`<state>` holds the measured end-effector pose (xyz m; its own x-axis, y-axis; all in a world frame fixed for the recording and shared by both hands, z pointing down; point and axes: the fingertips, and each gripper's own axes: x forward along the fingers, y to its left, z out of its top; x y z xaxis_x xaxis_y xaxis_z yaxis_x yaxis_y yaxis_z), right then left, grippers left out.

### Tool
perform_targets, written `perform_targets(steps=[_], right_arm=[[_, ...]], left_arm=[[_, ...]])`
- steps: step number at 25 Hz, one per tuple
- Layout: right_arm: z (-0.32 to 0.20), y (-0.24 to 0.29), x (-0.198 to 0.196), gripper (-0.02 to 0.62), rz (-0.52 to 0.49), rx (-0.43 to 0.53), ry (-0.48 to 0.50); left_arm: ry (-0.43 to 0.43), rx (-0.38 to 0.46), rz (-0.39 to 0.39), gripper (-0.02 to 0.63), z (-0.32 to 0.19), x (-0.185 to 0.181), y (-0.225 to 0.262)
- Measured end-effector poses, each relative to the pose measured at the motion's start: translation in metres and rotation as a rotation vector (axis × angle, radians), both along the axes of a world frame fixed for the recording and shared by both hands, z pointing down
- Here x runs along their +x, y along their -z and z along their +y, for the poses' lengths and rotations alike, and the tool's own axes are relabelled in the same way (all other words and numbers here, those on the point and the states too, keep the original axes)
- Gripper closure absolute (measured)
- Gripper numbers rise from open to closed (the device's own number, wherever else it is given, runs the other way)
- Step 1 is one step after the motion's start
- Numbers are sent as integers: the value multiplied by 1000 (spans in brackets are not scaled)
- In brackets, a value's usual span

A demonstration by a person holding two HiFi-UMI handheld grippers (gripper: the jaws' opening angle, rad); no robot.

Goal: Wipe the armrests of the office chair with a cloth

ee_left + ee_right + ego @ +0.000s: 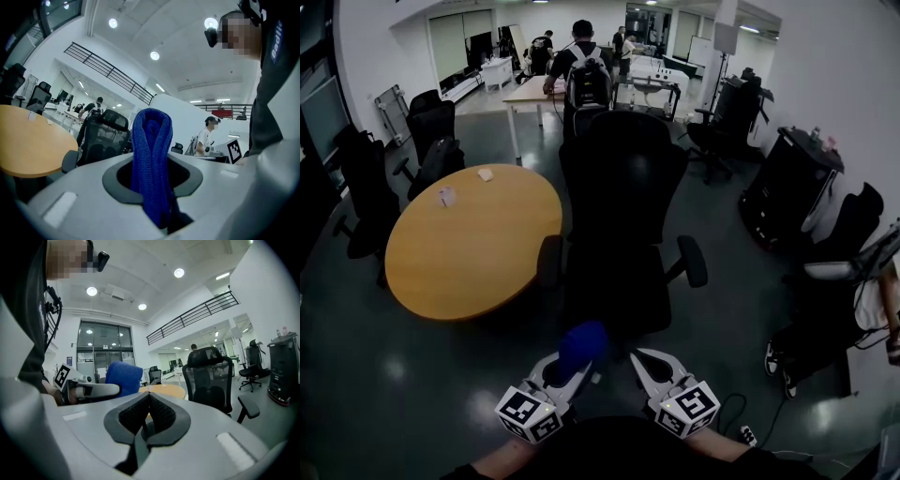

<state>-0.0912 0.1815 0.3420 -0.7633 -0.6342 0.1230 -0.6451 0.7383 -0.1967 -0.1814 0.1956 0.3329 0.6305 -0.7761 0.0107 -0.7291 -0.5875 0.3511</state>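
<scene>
The black office chair [623, 216] faces away from me, its left armrest [548, 261] and right armrest [692, 260] sticking out at the sides. Just below the seat, my left gripper [577, 364] is shut on a folded blue cloth [582, 347], which stands up between the jaws [151, 159]. My right gripper [639, 358] is beside it, shut and empty, its pads [157, 411] meeting. Both grippers are short of the chair and touch nothing. In the right gripper view the cloth [123, 377] shows at left and the chair [208, 380] at right.
A round wooden table [469, 244] stands left of the chair, with small white items on it. Other black chairs [366, 187] line the left wall. A black cabinet [787, 187] and another chair stand at the right. People work at tables [534, 92] farther back.
</scene>
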Motion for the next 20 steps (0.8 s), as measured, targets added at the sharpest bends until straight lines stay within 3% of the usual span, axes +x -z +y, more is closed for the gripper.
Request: perform_targets(steps=[12,20], right_arm=[[11,-3,-81,591,58,-11,-4],[13,-6,-107,591,81,-24,-29]], left_arm=[[48,2,43,480,6,-97,-3],[52,-10,78,480,2,-132,-13]])
